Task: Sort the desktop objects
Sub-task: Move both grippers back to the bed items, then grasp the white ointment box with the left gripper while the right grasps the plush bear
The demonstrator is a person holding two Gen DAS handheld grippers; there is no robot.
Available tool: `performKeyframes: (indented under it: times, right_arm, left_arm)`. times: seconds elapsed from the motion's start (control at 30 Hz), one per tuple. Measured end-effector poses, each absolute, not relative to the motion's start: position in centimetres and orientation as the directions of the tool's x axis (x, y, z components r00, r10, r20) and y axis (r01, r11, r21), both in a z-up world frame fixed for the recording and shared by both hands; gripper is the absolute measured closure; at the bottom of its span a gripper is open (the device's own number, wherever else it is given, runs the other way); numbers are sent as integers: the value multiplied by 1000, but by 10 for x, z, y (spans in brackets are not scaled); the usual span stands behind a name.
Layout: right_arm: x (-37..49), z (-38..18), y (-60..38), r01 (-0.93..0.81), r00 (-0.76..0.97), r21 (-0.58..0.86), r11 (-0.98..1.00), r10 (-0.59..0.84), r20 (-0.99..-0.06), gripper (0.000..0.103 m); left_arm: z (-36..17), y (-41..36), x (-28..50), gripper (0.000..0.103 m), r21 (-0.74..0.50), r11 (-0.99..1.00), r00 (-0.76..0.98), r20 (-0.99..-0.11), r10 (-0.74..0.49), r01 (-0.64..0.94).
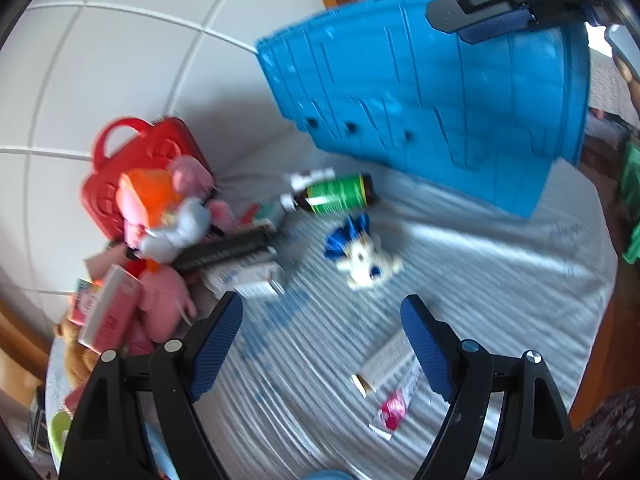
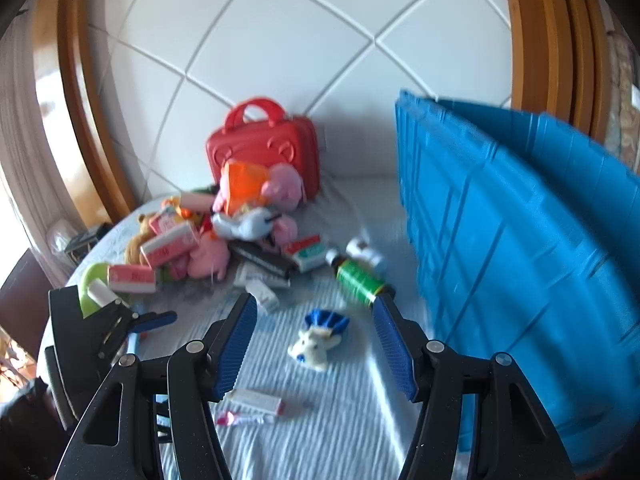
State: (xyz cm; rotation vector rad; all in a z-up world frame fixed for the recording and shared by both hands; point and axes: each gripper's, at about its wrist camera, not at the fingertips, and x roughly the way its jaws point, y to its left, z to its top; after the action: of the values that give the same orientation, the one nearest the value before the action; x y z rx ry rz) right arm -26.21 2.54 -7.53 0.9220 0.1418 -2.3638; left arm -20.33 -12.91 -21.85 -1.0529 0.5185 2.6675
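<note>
Blue-padded, both my grippers hang open and empty: left gripper (image 1: 322, 340), right gripper (image 2: 316, 340). White toy dog (image 2: 316, 346) lies at twelve o'clock between the right's fingers, blue crate (image 2: 520, 260) at three.

Straight ahead of the tongs there's a white padded wall panel (image 2: 304, 36) with diagonal seams, wooden frame (image 2: 80, 92) on both sides. Under them, a pale blue striped sheet (image 2: 340, 420). Daylight coming from the left.
</note>
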Motion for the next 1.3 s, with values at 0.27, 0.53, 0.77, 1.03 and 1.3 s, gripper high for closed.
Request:
performKeyframes:
  times: [0.27,0.53,0.77,1.03,1.3]
  right_arm:
    - [-276,-123,14,490,-544,125,-863,-414,-730,42]
    - [-284,-157,10,423,-513,143,-895,-367,-776,42]
    - [-292,-179,3,396,-485,146,-906,-342,-805,42]
    - [-318,-199,-13,397,-471,138,-907,-331,-818,42]
    - [-365,-242,-46,401,-423,151,-903,-329,-844,45]
  left_arm:
    - [-285,-126,-217,22,211,-782,-563,-801,205,-586]
    - [-311,-127,-242,22,112,-655,-425,-839,340,-747]
    - [-324,-134,-268,35,7,-570,-290,-866,407,-822]
    - [-328,-116,-261,45,-31,-514,-255,-842,475,-857]
    - [-327,-111,-255,77,-39,-606,-294,-848,440,-794]
